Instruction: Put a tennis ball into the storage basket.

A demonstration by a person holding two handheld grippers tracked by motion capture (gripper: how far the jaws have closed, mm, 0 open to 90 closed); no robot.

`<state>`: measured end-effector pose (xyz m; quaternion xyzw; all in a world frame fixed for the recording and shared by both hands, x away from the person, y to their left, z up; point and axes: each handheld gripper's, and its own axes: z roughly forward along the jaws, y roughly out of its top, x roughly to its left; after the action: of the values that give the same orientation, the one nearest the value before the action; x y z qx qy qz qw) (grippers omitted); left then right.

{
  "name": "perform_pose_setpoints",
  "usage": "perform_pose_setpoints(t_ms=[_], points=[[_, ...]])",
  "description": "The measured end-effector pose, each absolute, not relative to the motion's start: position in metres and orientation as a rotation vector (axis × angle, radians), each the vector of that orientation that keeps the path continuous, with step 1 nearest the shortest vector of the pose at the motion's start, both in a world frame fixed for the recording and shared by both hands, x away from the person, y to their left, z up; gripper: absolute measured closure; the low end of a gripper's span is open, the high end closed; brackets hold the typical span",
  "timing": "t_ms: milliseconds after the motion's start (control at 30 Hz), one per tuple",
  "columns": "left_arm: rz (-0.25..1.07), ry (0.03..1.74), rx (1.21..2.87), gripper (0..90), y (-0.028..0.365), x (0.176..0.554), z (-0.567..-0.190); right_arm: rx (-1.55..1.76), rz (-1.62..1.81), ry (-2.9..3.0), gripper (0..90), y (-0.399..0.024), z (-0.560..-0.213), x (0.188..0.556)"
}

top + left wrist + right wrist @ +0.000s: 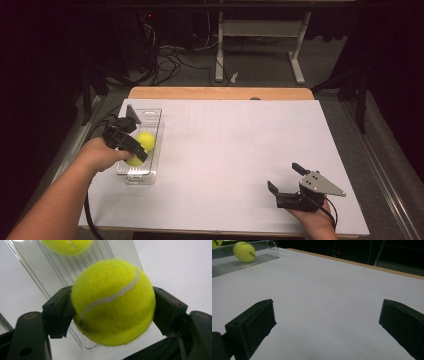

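- Tennis ball (112, 302) clamped between pads of left gripper (131, 145), suspended above near end of clear tray (156, 150).
- Second ball (146, 141) resting in tray, just beyond.
- Advised: lower squarely between tray walls; release only once seated.
- Felt bright yellow, fuzzy, white seam.
- Right gripper (286, 182) spread wide, holding nothing, well apart from tray.

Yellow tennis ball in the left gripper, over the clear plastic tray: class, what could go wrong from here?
1. The left gripper pinches the fuzzy yellow tennis ball only at its sides; it may slip.
2. Released, it could knock the second yellow ball or roll.
3. The light clear plastic tray might shift if bumped.
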<state>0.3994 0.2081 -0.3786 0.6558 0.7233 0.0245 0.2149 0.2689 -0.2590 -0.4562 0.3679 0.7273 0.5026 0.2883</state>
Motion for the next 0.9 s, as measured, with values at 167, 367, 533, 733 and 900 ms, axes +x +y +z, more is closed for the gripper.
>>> perform_pose_setpoints(t_ms=[167,367,533,733,900], points=[[0.080,2.015,1.834,26.7,0.207,0.401,-0.389,0.981,1.342,1.941,1.2,-0.259,-0.456,0.268],[0.091,2.013,1.842,26.6,0.206,0.401,-0.393,0.983,1.340,1.945,1.5,-0.258,-0.456,0.268],[0.100,2.008,1.850,26.5,0.204,0.400,-0.395,0.981,1.338,1.946,1.6,-0.258,-0.456,0.268],[0.111,2.010,1.836,26.4,0.204,0.401,-0.391,0.981,1.337,1.949,1.6,-0.258,-0.456,0.268],[0.111,2.013,1.842,26.4,0.203,0.401,-0.391,0.982,1.338,1.948,1.6,-0.258,-0.456,0.269]])
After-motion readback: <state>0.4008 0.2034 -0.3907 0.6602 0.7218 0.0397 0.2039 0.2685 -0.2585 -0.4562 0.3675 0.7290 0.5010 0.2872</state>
